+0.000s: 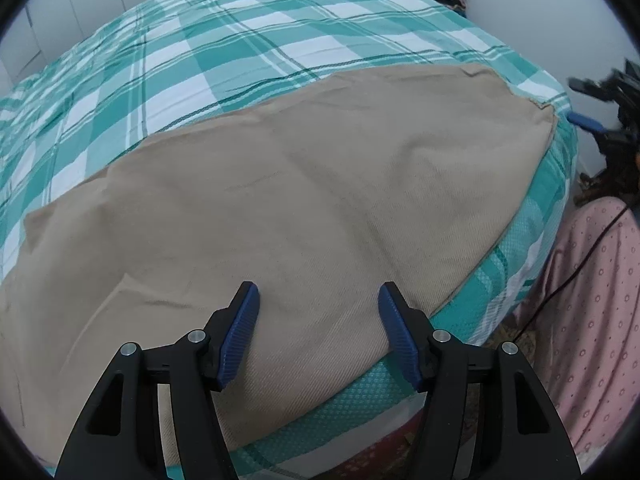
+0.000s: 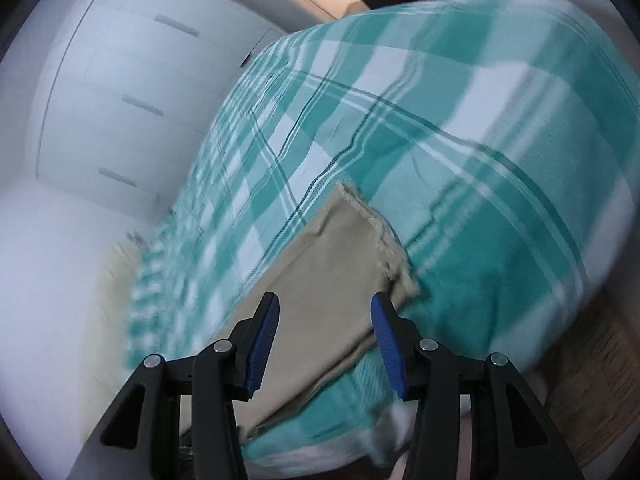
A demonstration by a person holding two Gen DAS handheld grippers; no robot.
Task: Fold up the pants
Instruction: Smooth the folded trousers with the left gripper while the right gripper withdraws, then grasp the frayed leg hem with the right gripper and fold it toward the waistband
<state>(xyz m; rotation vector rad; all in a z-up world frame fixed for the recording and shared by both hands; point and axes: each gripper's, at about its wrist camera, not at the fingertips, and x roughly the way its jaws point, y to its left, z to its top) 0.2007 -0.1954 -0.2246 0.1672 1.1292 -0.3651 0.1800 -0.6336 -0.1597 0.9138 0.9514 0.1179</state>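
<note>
Pants: tan pants (image 1: 280, 208) lie spread flat on the bed (image 1: 240, 52), along its near edge, reaching toward the near right corner; the right wrist view shows a frayed hem end (image 2: 376, 220) lying on the sheet.
Bed: covered with a teal-and-white checked sheet (image 2: 460, 152), wrinkled toward the far left side.
Left hand-held gripper: the left hand-held gripper (image 1: 319, 336) hangs over the near edge of the pants, pointing steeply down; its blue pads (image 1: 240, 340) stand well apart with only flat cloth showing between them, and nothing is gripped.
Right hand-held gripper: the right hand-held gripper (image 2: 324, 348) is over the hem end of the pants; its jaws stand partly open, the folded tan cloth shows in the gap, and the pads do not press on it. The view is blurred.
Also from the left wrist: a second blue-tipped tool (image 1: 584, 120) shows beyond the bed's right corner, too small to tell its jaws.
Person: a pink dotted garment (image 1: 592, 300) stands beside the bed's right edge, with a black cable (image 1: 576, 276) running across it.
Background: white cupboard doors (image 2: 132, 100) beyond the bed's far side.
</note>
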